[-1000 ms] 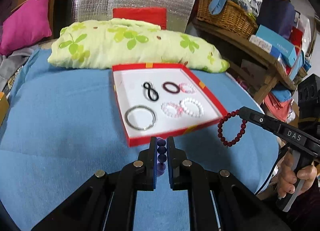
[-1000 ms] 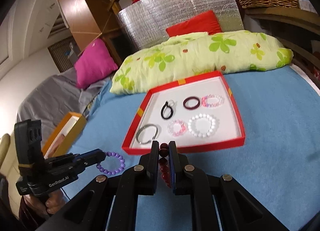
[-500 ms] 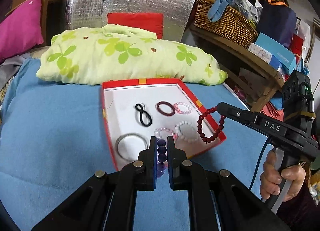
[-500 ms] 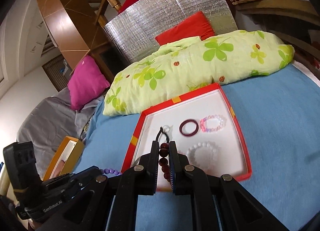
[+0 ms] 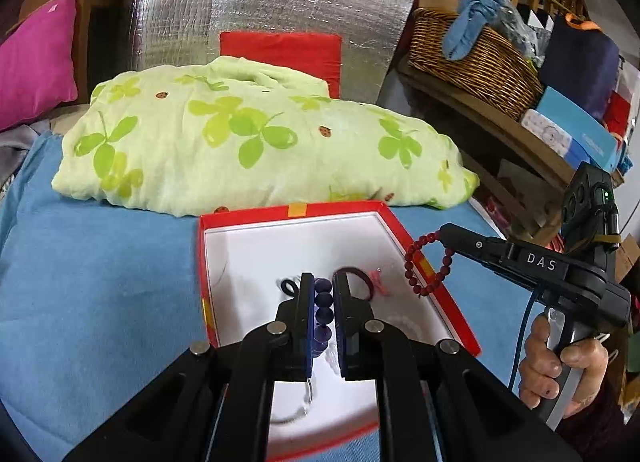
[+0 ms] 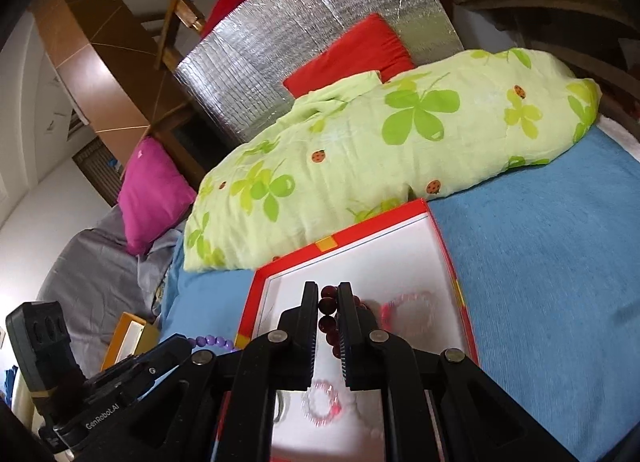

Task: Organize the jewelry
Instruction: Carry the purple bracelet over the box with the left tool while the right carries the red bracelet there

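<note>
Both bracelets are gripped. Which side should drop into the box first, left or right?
Probably left. The left hand-held gripper holds the purple bracelet over the red box floor, while the dark red bracelet in the right hand-held gripper hangs at the box's right rim.

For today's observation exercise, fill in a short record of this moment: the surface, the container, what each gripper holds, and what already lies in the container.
surface: blue blanket
container: red box with white inside, open
left gripper: shut on purple bead bracelet, over the box
right gripper: shut on dark red bead bracelet, over the box's right rim
in box: black hair tie, dark red ring, pink bead bracelet
behind box: green clover pillow
</note>
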Motion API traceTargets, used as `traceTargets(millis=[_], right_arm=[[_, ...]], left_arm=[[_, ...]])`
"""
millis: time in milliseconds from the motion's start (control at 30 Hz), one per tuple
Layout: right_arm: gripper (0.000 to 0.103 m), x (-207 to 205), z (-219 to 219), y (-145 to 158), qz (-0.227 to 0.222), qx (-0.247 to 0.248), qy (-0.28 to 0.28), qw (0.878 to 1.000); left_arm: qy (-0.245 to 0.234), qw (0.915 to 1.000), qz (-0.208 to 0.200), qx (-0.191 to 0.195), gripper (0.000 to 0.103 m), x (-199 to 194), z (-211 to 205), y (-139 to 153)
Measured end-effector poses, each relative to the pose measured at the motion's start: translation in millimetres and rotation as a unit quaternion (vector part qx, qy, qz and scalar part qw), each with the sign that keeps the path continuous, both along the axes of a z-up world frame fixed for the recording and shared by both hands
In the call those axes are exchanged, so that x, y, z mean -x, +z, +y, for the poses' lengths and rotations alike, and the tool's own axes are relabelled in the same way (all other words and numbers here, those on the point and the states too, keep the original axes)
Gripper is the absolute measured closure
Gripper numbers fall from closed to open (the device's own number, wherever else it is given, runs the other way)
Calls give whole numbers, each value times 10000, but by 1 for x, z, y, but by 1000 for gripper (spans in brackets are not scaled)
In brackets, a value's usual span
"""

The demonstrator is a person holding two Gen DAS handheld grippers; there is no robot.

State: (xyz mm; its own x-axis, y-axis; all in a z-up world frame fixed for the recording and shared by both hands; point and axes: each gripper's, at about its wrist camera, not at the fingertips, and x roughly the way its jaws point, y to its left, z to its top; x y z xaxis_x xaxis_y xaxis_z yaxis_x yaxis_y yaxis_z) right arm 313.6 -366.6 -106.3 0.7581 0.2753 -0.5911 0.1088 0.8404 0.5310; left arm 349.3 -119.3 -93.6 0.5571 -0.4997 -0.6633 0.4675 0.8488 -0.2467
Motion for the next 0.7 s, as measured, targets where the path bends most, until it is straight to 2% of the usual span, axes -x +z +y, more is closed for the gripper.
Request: traceTargets(millis=[333,700], right_arm=[[92,-55,5,-20,109,-126,58,9998],[92,-90,6,-36,185,-270,5,9995]], left_arm=[[125,9995,221,-192,93,-33,-2,-24],[112,9984,443,-339,93,-54,-3,-44]])
